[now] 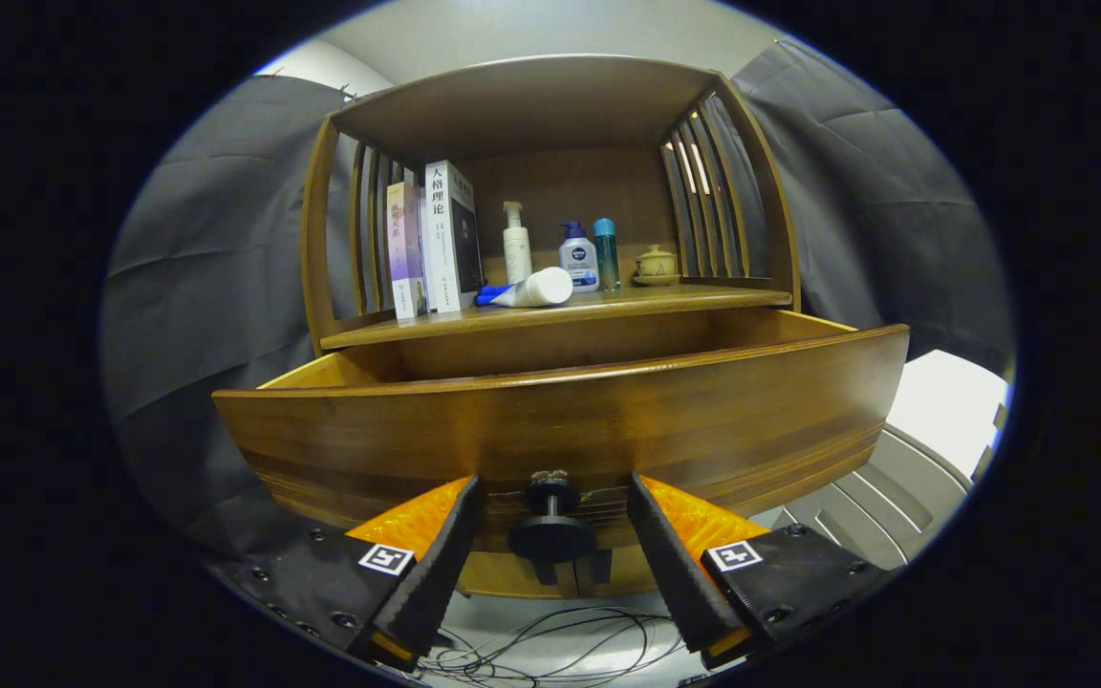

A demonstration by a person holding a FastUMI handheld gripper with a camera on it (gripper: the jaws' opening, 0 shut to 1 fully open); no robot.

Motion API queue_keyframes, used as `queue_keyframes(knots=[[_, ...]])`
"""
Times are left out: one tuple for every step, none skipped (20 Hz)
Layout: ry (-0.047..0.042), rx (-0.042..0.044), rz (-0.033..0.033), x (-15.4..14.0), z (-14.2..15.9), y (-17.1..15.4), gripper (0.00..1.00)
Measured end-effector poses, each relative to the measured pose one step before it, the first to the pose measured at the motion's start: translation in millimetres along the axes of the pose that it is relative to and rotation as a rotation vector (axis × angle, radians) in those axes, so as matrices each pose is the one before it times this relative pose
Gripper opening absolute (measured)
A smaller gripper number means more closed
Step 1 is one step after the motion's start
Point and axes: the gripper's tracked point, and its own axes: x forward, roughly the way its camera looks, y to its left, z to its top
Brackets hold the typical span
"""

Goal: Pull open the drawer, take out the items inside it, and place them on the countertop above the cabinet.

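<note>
Standing pulled out from the wooden cabinet (550, 115), the drawer (570, 420) is seen with its front panel just ahead of the claw (555, 535). One black round knob (550, 530) is fixed low on that panel and lies between the two fingers (436, 564), which are spread apart, one on each side of the knob; no contact with it can be made out. The claw is held level, pointing straight at the drawer front from slightly below its rim, so the drawer's contents cannot be seen.

Beyond and above the drawer, the countertop (608, 304) is noted. On it are counted: two upright books (436, 244); one white pump bottle (516, 244); one white tube with a blue cap (531, 289) lying on its side; one white bottle with a blue pump (577, 258); one slim teal bottle (606, 254); one small lidded pot on a saucer (656, 264). Chinese characters are printed on a book spine; other labels are too small to confirm.

Below the fingers, loose thin cables (560, 640) are observed on a pale floor.
</note>
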Motion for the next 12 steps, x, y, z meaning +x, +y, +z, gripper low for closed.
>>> queue_keyframes(knots=[[-0.01389, -0.00107, -0.00150, 4.69, 4.85, 0.18, 0.96], [0.01148, 0.00063, -0.00210, 6.36, -0.82, 0.47, 0.96], [-0.01140, -0.00055, -0.00287, 2.40, 3.34, 0.47, 0.96], [0.00809, 0.00004, 0.00039, 6.52, 0.53, -0.63, 0.96], [-0.01330, 0.00020, -0.00074, 2.91, 1.30, 0.44, 0.96], [0.00541, 0.00046, -0.00162, 4.47, -1.26, 0.39, 0.96], [-0.00868, -0.00027, -0.00309, 4.73, 3.55, 0.11, 0.96], [0.00733, -0.00127, -0.00134, 3.93, -0.53, 0.53, 0.96], [-0.00627, 0.00281, -0.00225, 4.53, 2.28, 0.36, 0.96], [0.00475, 0.00065, -0.00127, 4.57, -0.33, 0.64, 0.96], [-0.00479, -0.00152, -0.00270, 4.50, 1.77, 0.81, 0.96], [0.00263, -0.00236, -0.00156, 4.01, 0.39, 0.35, 0.96]])
